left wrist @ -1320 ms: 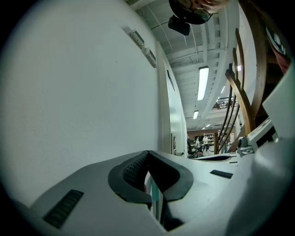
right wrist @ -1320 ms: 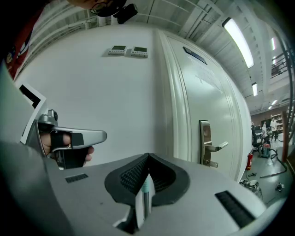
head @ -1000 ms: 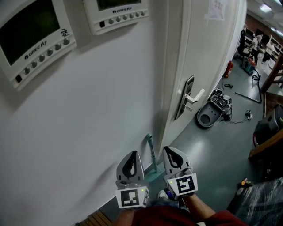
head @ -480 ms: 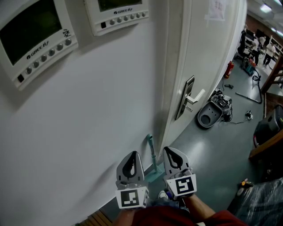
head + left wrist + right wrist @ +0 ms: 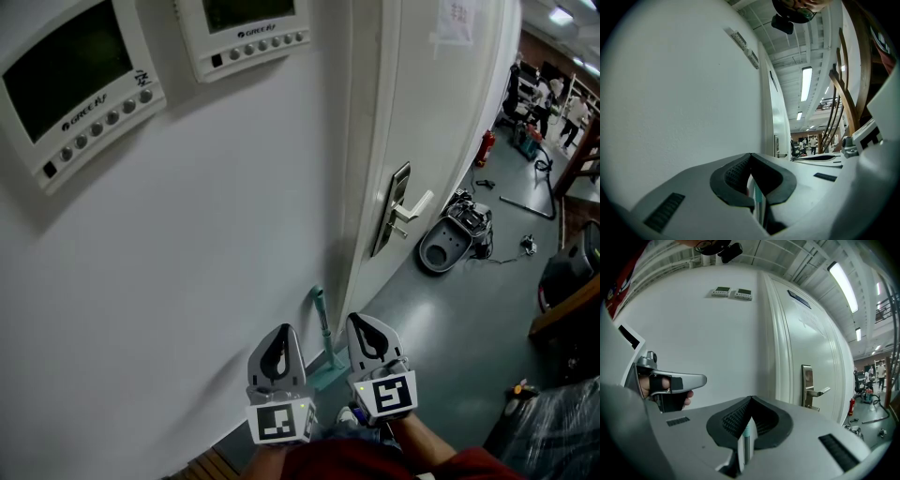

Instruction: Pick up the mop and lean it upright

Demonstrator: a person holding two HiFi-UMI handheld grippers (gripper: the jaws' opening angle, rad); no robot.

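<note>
The mop (image 5: 322, 325) has a teal and grey handle and stands upright against the white wall, just left of the door frame, with its teal head (image 5: 325, 372) on the floor. My left gripper (image 5: 279, 328) and right gripper (image 5: 359, 319) hang side by side close to my body, one on each side of the handle and nearer to me than it. Both are shut with nothing gripped. In the left gripper view the jaw tips (image 5: 750, 156) meet, and the mop (image 5: 759, 202) shows beyond them. The right gripper (image 5: 751, 399) view likewise shows the handle (image 5: 749, 432) behind its closed jaws.
Two wall control panels (image 5: 80, 84) (image 5: 246, 28) hang above. A white door with a metal lever handle (image 5: 405, 208) stands right of the mop. A round grey machine (image 5: 455, 239) and a red fire extinguisher (image 5: 486, 147) sit on the floor beyond. Wooden furniture (image 5: 562, 309) is at the right.
</note>
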